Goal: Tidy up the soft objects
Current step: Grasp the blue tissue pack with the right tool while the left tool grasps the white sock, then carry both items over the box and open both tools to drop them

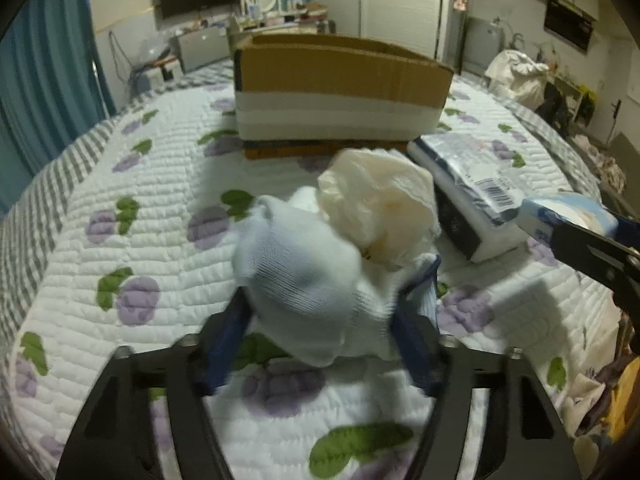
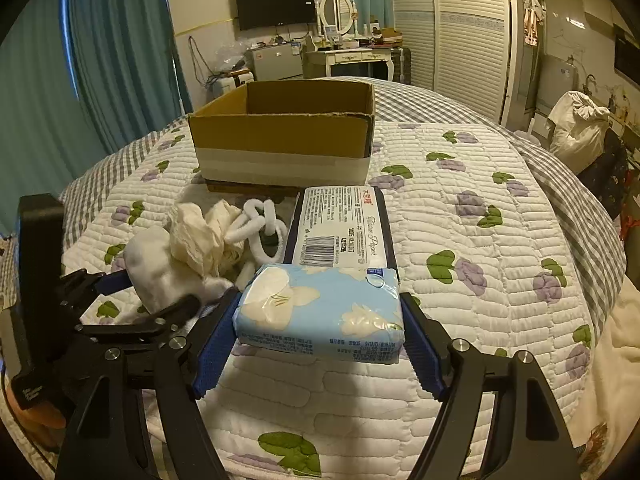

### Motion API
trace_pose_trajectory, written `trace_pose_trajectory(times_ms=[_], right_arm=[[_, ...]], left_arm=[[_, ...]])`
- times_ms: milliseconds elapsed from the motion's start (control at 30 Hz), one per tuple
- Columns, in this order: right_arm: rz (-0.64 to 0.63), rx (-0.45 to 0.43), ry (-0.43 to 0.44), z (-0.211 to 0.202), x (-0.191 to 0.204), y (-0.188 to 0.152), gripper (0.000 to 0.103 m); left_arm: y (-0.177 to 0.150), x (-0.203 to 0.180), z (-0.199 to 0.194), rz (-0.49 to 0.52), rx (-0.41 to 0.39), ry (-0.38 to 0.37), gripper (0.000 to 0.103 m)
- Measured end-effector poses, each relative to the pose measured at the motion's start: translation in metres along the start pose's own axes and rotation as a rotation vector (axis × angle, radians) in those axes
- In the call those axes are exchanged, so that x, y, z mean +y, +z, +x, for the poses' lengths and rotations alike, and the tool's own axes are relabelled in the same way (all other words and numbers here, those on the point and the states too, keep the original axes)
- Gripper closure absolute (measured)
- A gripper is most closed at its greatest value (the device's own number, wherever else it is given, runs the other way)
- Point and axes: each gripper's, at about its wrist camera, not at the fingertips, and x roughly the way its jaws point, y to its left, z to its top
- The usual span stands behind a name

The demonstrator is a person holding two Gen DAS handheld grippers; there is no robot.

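My left gripper [image 1: 336, 292] is shut on a white sock [image 1: 304, 276] and holds it just above the quilt; it also shows in the right wrist view [image 2: 160, 272]. My right gripper [image 2: 320, 312] is shut on a light blue tissue pack [image 2: 324, 312], seen in the left wrist view [image 1: 568, 210] at the right edge. An open cardboard box [image 2: 280, 140] stands behind on the bed [image 1: 340, 80]. A crumpled cream cloth [image 1: 380, 200] lies beyond the sock. A white and navy tissue pack [image 2: 340, 228] lies in front of the box.
A white fluffy looped item [image 2: 260, 224] lies between the cream cloth and the navy tissue pack. The quilt [image 2: 480, 240] has a purple flower print. Teal curtains [image 2: 100, 60] hang at the left. A dresser and TV stand at the far wall.
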Motion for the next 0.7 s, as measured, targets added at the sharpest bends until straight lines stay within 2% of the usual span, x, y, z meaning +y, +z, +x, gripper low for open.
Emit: trace_pose_trajectory(times_ms=[100,200,367,467,567,700], right_arm=[[0.001,-0.017,0.018,-0.01,0.001,0.003,0.027],[-0.01,-0.05,0.025,-0.024,0.004,0.007,0.027],[-0.02,-0.119,0.064,-0.054,0.004,0.026,0.027],[-0.036,-0.166,0.103,-0.072,0.004,0.052,0.027],[-0.022,-0.214,0.178,-0.086,-0.001,0.089,0.027],[-0.054,-0.28,0.174,-0.083,-0.003,0.144,0.027]], left_arm=[[-0.001,0.002,-0.016,-0.015,-0.016,-0.022,0.043],[-0.001,-0.004,-0.039,-0.009,-0.048,-0.004,0.043],[0.015,-0.006,-0.085,-0.015,-0.138,0.008,0.043],[0.038,-0.004,-0.106,-0.011,-0.2,0.002,0.043],[0.068,-0.005,-0.115,0.003,-0.258,0.01,0.043],[0.112,-0.004,-0.109,-0.008,-0.301,-0.015,0.043]])
